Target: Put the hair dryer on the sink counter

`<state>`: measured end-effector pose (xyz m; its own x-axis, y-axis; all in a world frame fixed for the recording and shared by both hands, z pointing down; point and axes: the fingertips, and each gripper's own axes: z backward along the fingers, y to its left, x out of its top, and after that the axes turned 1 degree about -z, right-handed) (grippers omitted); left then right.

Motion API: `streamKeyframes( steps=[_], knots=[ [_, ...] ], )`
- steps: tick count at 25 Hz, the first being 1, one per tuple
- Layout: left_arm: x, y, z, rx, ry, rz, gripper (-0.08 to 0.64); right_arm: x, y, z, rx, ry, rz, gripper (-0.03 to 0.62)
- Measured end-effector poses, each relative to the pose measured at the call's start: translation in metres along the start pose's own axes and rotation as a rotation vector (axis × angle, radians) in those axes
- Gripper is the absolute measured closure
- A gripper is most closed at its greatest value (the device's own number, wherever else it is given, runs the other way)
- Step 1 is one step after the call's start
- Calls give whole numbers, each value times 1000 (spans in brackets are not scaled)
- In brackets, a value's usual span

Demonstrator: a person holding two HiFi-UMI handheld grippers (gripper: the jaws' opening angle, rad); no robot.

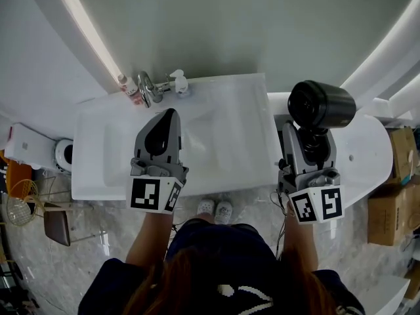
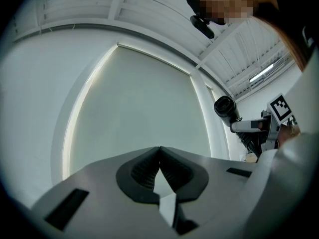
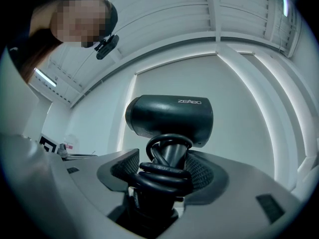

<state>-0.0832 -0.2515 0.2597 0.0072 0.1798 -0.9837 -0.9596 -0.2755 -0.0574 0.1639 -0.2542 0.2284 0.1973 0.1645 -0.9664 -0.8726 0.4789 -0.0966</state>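
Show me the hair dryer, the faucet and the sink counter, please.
hair dryer [image 1: 321, 104]: head view, on its round black barrel.
faucet [image 1: 147, 88]: head view, on the chrome body.
sink counter [image 1: 254, 143]: head view, on its bare white top.

The black hair dryer [image 3: 169, 119] carries the brand "ZEABO" in pale letters on its barrel.
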Motion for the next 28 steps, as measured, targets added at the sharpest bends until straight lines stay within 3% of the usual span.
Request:
streamKeyframes(
  steps=[9,17,28],
  knots=[
    [-1,7,-19,-35,-7,7,541,0,-5,-6,-39,8,13,295],
    [-28,13,-36,-61,30,33,541,-31,-19,-20,-71,66,-15,295],
    [-102,39,-65,-68,147,88,541,-166,-52,-59,-144,377,-70,295]
  ],
)
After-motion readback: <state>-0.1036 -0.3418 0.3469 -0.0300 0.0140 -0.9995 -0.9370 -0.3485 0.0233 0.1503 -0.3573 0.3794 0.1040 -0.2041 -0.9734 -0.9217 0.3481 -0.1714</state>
